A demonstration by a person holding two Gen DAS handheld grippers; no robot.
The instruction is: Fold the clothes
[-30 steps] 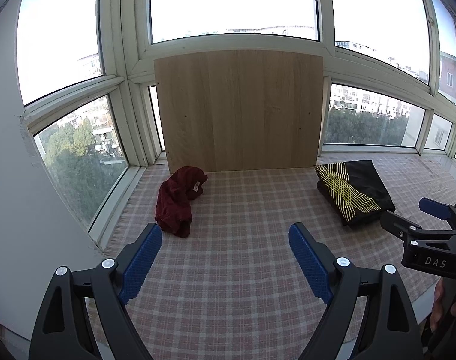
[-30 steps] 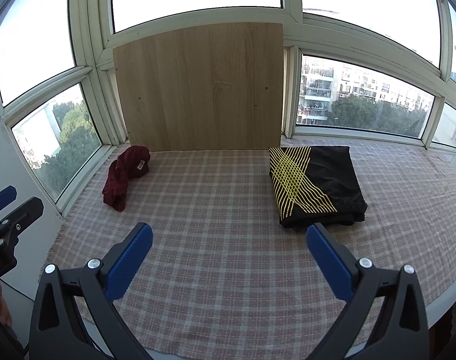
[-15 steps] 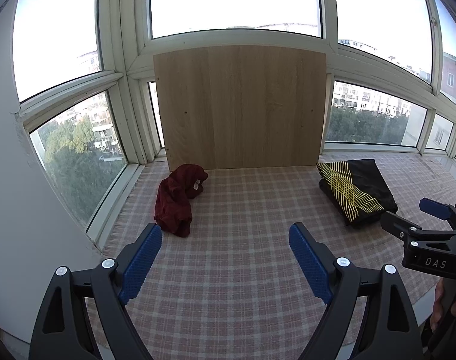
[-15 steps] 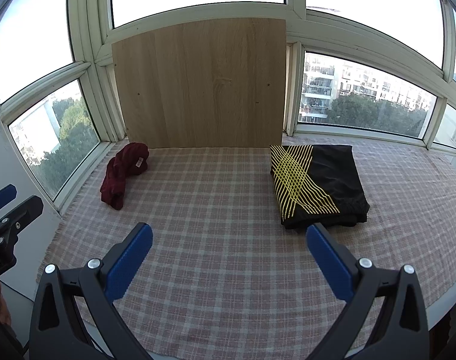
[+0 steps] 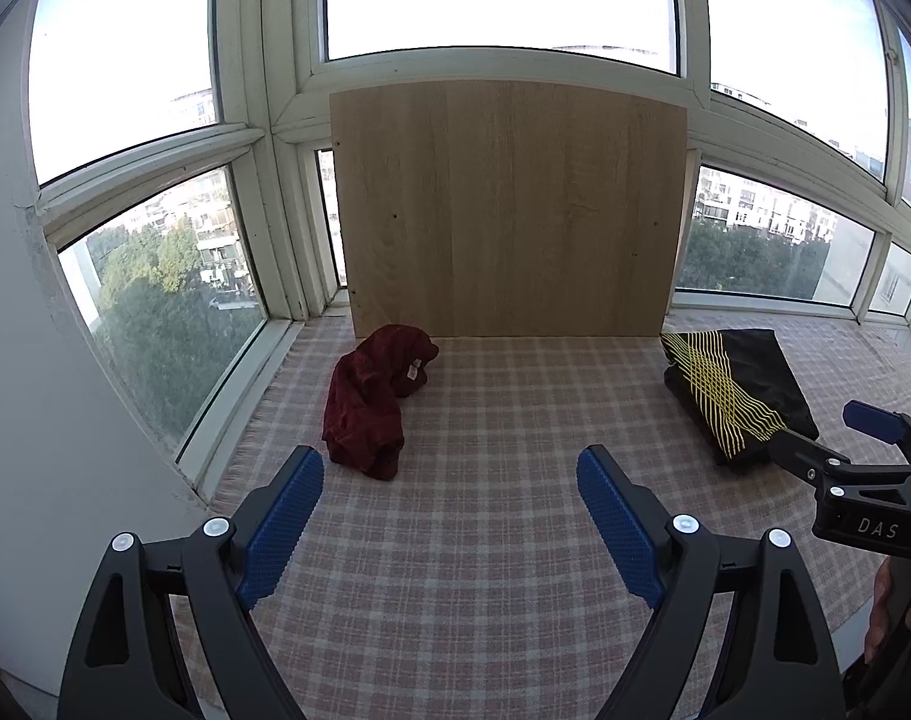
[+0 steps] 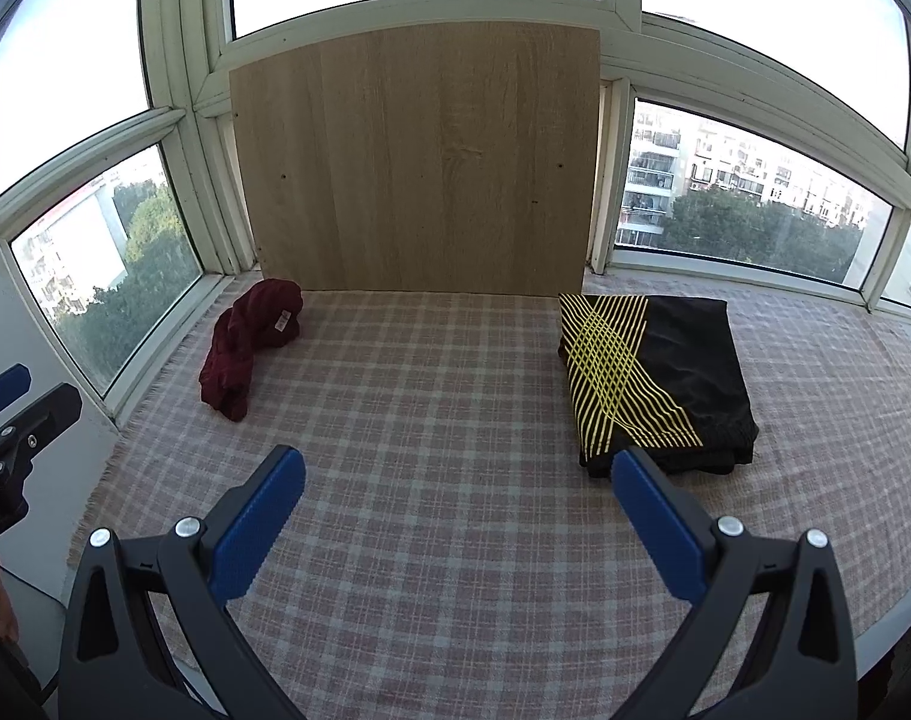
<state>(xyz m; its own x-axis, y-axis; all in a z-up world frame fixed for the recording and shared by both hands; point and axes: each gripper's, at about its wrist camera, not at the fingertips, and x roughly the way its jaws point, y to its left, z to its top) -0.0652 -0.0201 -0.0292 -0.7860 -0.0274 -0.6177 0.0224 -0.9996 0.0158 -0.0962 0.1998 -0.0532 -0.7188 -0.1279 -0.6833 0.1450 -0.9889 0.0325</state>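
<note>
Both grippers empty, one garment folded, one still crumpled.

Over the last second almost nothing has shifted: both views have crept slightly, the cloth piles lie where they lay, so I judge this a pause between garments. The left gripper (image 5: 449, 477) hangs with its blue pads wide apart and empty; ahead and to its left sits the crumpled maroon garment (image 5: 374, 399) on the checked cloth (image 5: 503, 540). The right gripper (image 6: 455, 474) is likewise spread and empty, its right finger just short of the folded black-and-yellow garment (image 6: 653, 378). No baskets or boxes here, only a wooden board (image 6: 419, 162) against the windows. Maroon looks next.
</note>
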